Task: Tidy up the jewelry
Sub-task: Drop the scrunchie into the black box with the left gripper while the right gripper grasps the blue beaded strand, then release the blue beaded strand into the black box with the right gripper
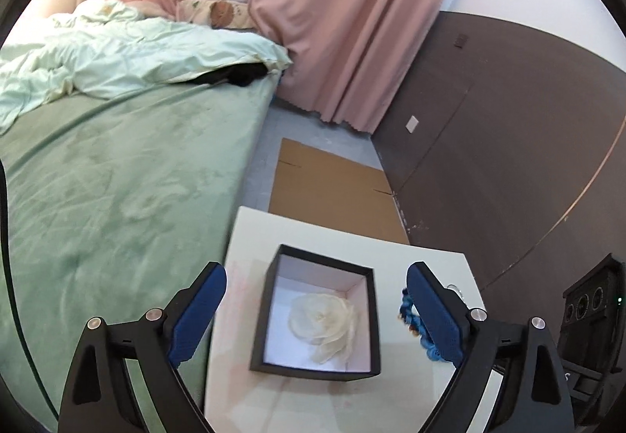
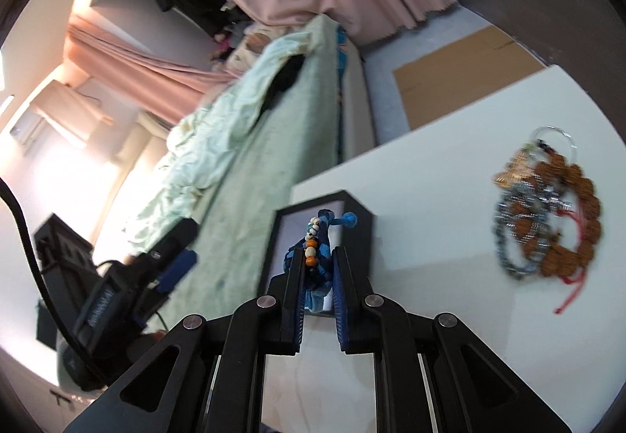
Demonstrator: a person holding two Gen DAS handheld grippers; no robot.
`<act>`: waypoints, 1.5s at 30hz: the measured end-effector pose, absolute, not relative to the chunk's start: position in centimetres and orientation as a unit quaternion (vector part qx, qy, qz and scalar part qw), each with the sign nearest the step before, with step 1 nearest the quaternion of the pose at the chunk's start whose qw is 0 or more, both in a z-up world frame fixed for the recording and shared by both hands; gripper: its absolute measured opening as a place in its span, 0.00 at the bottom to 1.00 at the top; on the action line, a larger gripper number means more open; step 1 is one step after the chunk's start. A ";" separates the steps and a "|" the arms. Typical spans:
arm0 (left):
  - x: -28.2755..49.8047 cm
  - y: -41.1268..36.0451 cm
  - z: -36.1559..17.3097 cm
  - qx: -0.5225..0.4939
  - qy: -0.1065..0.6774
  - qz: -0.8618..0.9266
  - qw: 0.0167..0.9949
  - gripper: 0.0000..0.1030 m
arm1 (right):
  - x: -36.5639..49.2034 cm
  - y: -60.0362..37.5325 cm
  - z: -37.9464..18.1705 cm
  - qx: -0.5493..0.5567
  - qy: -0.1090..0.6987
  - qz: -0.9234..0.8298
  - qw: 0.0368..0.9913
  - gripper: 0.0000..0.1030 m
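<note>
left tongs (image 1: 317,309): mine, spread wide with nothing between them, hovering over the open box; blue pads on black fingers.
right tongs (image 2: 317,276): mine, drawn narrow and pinching the blue braided cord bracelet with white, orange and black beads (image 2: 315,249), which sticks up past the fingertips, in front of the box.
same bracelet, left view: the blue braided cord bracelet (image 1: 414,323) shows just behind my left tongs' right finger, beside the box's right wall.
black square gift box with white lining (image 1: 373,319): open-topped, standing on the tabletop near its bed-side edge; also in the right view (image 2: 354,233).
cream fabric flower (image 1: 324,327): lying on the box floor, toward its right wall.
pile of jewellery (image 2: 547,214): brown wooden-bead bracelet, silvery chains and a red string, tangled together on the tabletop, well apart from the box; blurred.
white tabletop (image 2: 430,175): carries box and pile.
green bed (image 1: 117,178): beside the tabletop, rumpled pale quilt on it.
flat brown cardboard (image 1: 332,186): on the floor beyond the tabletop.
</note>
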State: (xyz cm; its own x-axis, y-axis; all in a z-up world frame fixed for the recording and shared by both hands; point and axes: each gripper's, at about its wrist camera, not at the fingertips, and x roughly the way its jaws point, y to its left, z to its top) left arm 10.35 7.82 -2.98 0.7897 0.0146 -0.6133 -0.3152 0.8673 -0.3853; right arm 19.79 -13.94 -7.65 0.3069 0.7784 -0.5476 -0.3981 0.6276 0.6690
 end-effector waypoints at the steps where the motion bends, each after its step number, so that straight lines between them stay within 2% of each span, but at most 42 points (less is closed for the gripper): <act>1: 10.2 8.2 -3.0 -0.247 0.312 0.092 0.913 0.91 | 19.7 -13.4 -7.6 0.213 0.449 0.384 0.778 0.14; 7: 8.6 9.8 -3.2 -0.264 0.310 0.113 0.907 0.91 | 19.3 -10.4 -7.6 0.202 0.442 0.404 0.775 0.16; 9: 8.0 10.3 -3.4 -0.271 0.303 0.124 0.905 0.91 | 19.5 -9.8 -8.3 0.194 0.465 0.391 0.771 0.35; 10: 7.8 10.6 -3.6 -0.276 0.301 0.129 0.904 0.91 | 19.7 -10.1 -8.8 0.194 0.471 0.382 0.771 0.56; 11: 7.6 10.8 -3.8 -0.284 0.298 0.134 0.901 0.91 | 19.6 -10.4 -8.9 0.198 0.471 0.370 0.776 0.64; 16: 6.3 11.3 -4.5 -0.340 0.273 0.137 0.889 0.91 | 19.2 -12.7 -8.7 0.210 0.464 0.349 0.787 0.65; 20: 6.0 10.4 -4.3 -0.347 0.264 0.123 0.891 0.91 | 19.0 -13.9 -8.7 0.213 0.464 0.334 0.793 0.65; 25: 6.5 8.9 -4.1 -0.346 0.291 0.076 0.889 0.91 | 18.8 -15.6 -8.1 0.212 0.456 0.316 0.804 0.65; 34: 7.0 4.9 -3.0 -0.255 0.328 0.044 0.909 0.91 | 18.4 -19.5 -6.6 0.225 0.435 0.295 0.820 0.65; 38: 7.7 3.6 -3.3 -0.211 0.354 0.046 0.910 0.99 | 18.2 -20.9 -6.1 0.219 0.431 0.286 0.827 0.65; 45: 8.8 1.8 -3.3 -0.137 0.375 0.053 0.915 1.00 | 18.3 -24.2 -5.6 0.214 0.426 0.265 0.838 0.65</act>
